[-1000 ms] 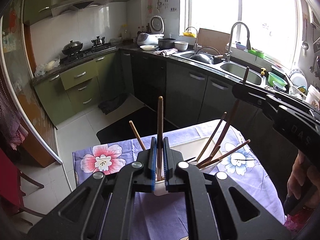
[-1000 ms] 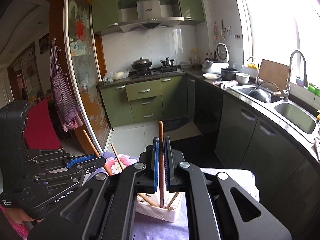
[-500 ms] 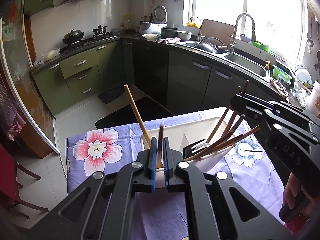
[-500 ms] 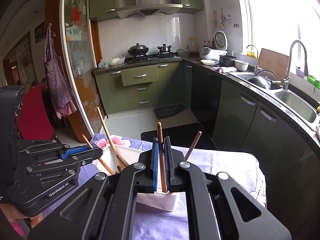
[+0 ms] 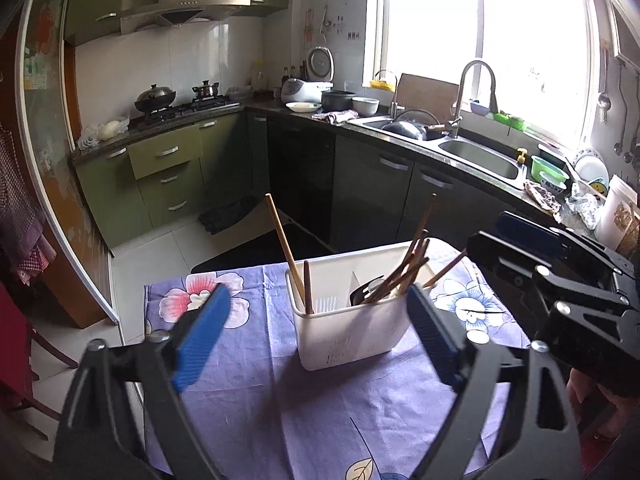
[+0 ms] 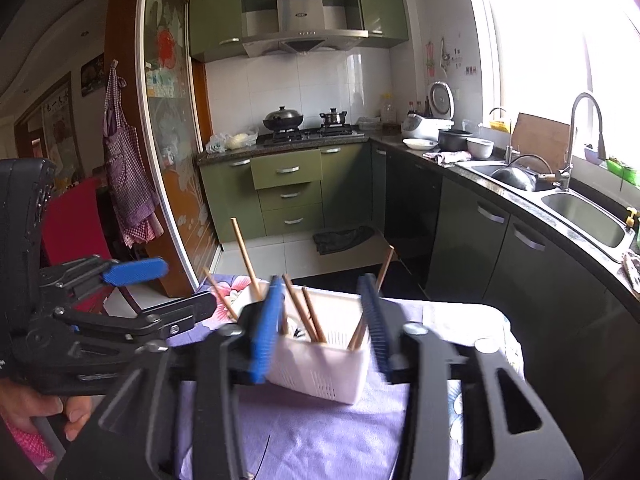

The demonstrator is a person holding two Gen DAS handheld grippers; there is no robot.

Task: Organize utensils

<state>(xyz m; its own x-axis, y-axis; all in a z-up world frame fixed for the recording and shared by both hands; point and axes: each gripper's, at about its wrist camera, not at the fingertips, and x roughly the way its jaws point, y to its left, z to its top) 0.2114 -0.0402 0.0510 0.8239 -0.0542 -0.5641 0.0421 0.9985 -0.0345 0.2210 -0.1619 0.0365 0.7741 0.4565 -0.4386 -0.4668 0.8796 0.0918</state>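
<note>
A white utensil caddy [image 5: 348, 336] stands on the purple flowered tablecloth [image 5: 248, 380]. Its left compartment holds a light chopstick [image 5: 280, 236] and a dark chopstick [image 5: 307, 288]. The right compartment holds several chopsticks [image 5: 408, 264] and a black utensil [image 5: 362, 294]. My left gripper [image 5: 316, 292] hangs just short of the caddy; its jaws are opening wide with nothing between the pads. My right gripper [image 6: 320, 284] hovers over the caddy [image 6: 320, 364], blurred. Its jaws are also opening, and the chopsticks [image 6: 308, 312] below stand free of the pads. Each gripper also shows in the other's view: right gripper [image 5: 496, 236], left gripper [image 6: 180, 286].
Dark cabinets and a counter with a sink [image 5: 476, 160] run behind and to the right of the table. Green drawers and a stove [image 6: 304, 132] sit at the back. A red chair [image 6: 76, 232] stands to the left. A person's hand [image 6: 36, 408] holds the left gripper.
Both grippers came down to the caddy, each shut on a chopstick, and then opened. Both chopsticks now stand in the caddy, free of the pads.
</note>
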